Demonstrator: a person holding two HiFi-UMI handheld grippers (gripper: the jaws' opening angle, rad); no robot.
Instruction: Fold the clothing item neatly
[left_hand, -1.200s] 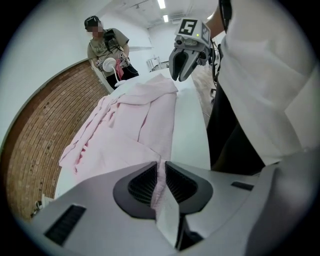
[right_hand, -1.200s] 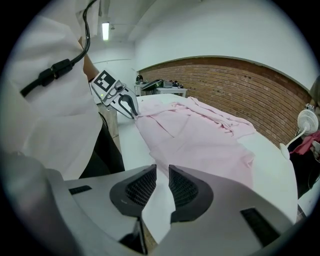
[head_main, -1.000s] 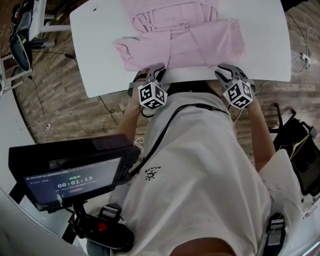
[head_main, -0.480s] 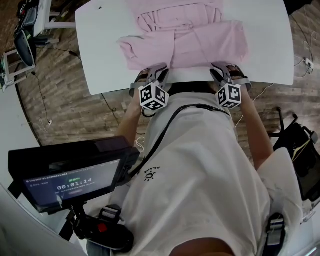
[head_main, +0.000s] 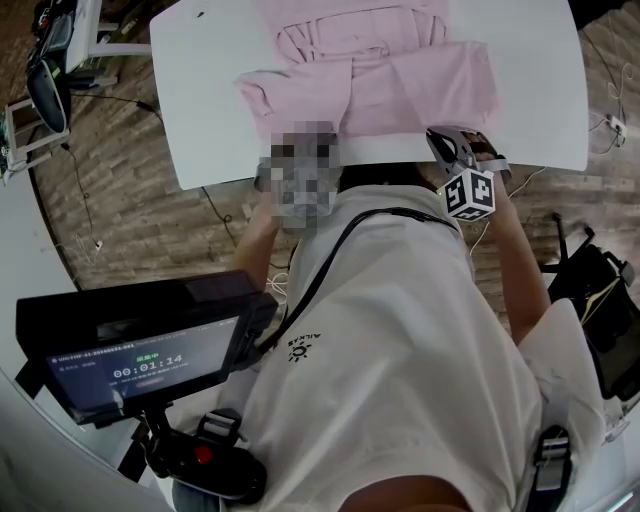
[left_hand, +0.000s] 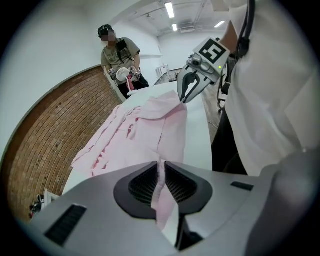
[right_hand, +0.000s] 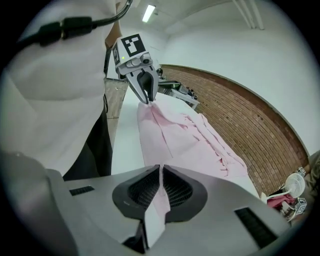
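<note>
We have the pink garment (head_main: 370, 75) lying flat on the white bench (head_main: 210, 100), its near edge close to the bench side where we stand and its far part reaching toward the opposite side. The left tongs (left_hand: 161, 167) are clenched on a thin pinch of the pink cloth at the near left corner. The right tongs (right_hand: 161, 172) have just been closing, and a strip of the same cloth runs between their pads, so they now grasp the near right corner. We judge the step in hand to be lifting this near edge and carrying it away from us over the rest of the garment. To do it well, we should raise both corners together and at the same height, so the edge between them hangs straight without sagging or stretching. We should check that each pinch holds every layer at its corner, since a layer left behind would spoil the fold. Then we carry the edge across in one even sweep, match it to the far edge, lay it down smoothly, and let go only once the cloth rests flat.
</note>
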